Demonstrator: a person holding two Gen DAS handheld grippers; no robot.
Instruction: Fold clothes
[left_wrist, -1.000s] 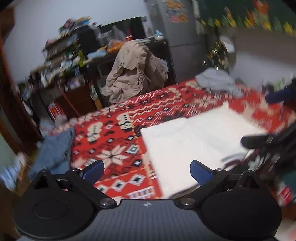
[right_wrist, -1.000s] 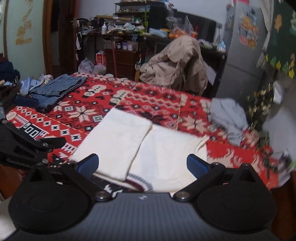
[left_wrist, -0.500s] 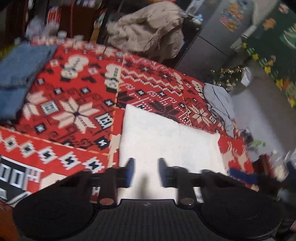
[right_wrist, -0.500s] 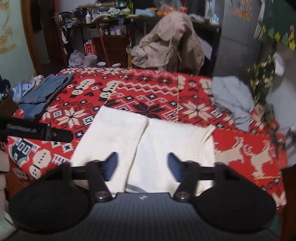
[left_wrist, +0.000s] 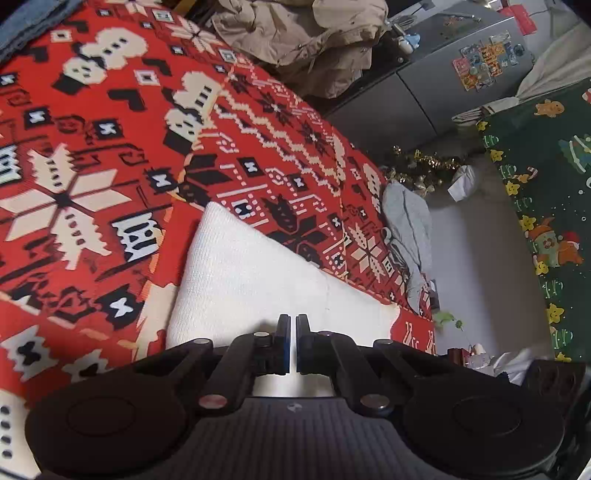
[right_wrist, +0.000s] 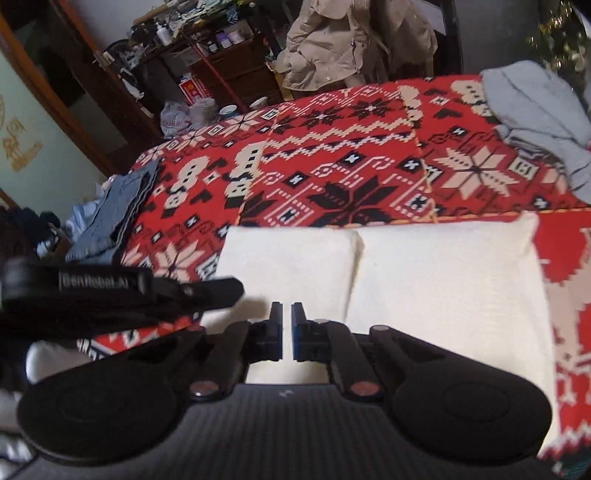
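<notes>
So the white knit garment (right_wrist: 424, 288) is lying flat on the bed, on top of that red patterned blanket (right_wrist: 332, 155), and it looks already partly folded, with a seam running down the middle where two panels meet. Both grippers are down at its near edge: the left gripper (left_wrist: 290, 343) is clenched tight, and the right gripper (right_wrist: 287, 332) is clenched too, with just a sliver of a gap between its jaws. Honestly can't tell from either wrist view whether there's fabric pinched in there or they're just closed above it; the near hem is hidden under the gripper bodies. My guess is this is the grab-the-hem step before the next fold. If they do have cloth, next move would be lifting both corners evenly and carrying them toward the far edge, keeping the hands level so the layers don't skew.
</notes>
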